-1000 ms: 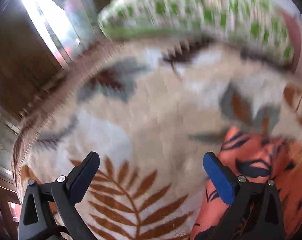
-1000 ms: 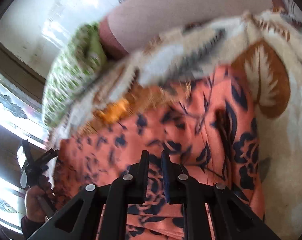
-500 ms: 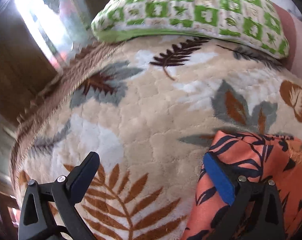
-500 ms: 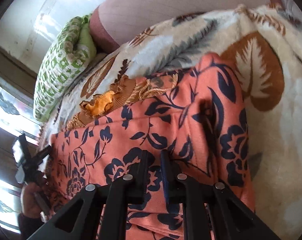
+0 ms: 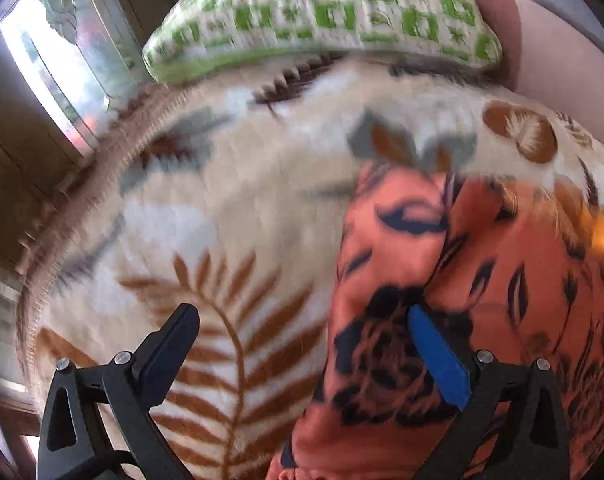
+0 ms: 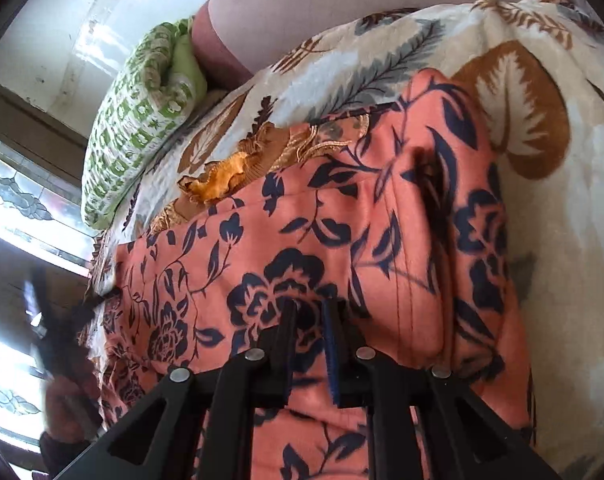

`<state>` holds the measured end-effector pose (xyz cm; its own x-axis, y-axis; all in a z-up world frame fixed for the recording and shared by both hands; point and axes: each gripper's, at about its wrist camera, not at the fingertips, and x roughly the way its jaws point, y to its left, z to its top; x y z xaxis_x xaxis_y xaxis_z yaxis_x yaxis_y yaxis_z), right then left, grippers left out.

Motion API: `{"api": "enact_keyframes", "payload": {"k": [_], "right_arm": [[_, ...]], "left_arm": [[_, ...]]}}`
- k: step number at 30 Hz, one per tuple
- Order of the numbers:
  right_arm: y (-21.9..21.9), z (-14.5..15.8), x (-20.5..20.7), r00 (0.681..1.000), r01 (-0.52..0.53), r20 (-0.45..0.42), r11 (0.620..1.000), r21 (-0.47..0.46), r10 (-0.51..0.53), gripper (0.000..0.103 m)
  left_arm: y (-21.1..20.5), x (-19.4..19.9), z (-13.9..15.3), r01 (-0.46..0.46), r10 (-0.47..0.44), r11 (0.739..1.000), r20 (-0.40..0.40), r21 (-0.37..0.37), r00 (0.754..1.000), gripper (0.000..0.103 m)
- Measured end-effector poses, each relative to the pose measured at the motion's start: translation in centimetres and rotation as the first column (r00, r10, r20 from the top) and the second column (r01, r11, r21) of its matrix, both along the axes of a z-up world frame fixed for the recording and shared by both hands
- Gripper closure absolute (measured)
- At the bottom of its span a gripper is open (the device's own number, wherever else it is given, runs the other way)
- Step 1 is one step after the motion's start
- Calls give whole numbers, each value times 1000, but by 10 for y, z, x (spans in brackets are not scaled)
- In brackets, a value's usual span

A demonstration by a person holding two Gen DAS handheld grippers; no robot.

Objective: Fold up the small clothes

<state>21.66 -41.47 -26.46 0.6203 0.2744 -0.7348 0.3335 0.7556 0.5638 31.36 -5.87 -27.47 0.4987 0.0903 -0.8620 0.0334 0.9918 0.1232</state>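
An orange garment with a dark navy flower print (image 6: 342, 248) lies spread on a cream blanket with a leaf pattern (image 6: 562, 208). It also shows in the left wrist view (image 5: 502, 272), at the right. My left gripper (image 5: 302, 320) is open, low over the blanket, and its blue right finger (image 5: 438, 356) rests over the garment's left edge. My right gripper (image 6: 308, 308) has its jaws nearly together over the middle of the garment; whether cloth is pinched between them does not show. A gold and yellow embroidered trim (image 6: 222, 176) lies at the garment's far edge.
A green and white patterned pillow (image 5: 322, 16) lies at the head of the bed, also in the right wrist view (image 6: 142, 112). A pink headboard (image 6: 342, 12) stands behind it. A window (image 5: 54, 76) and the bed's edge are to the left.
My left gripper has moved right and now reaches onto the garment's left edge, which fills more of its view. My right gripper has stayed nearly shut over the garment.
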Motion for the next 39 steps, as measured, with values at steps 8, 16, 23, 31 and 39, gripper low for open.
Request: {"api": "enact_keyframes", "payload": {"k": [8, 16, 23, 31, 39], "right_arm": [[17, 48, -97, 986, -19, 167, 1000, -8, 20, 58], [13, 50, -202, 985, 32, 170, 999, 25, -36, 11], [9, 38, -253, 995, 52, 80, 998, 31, -55, 11], [6, 24, -297, 997, 75, -18, 997, 9, -75, 12], [15, 9, -317, 994, 69, -89, 997, 45, -65, 13]], "left_arm": [[69, -83, 32, -23, 26, 986, 17, -166, 1000, 0], [130, -187, 37, 67, -64, 984, 19, -163, 998, 0], [135, -241, 18, 164, -193, 964, -122, -209, 974, 0], [133, -267, -14, 174, -268, 927, -265, -331, 926, 29], [126, -274, -28, 171, -286, 921, -310, -349, 907, 66]]}}
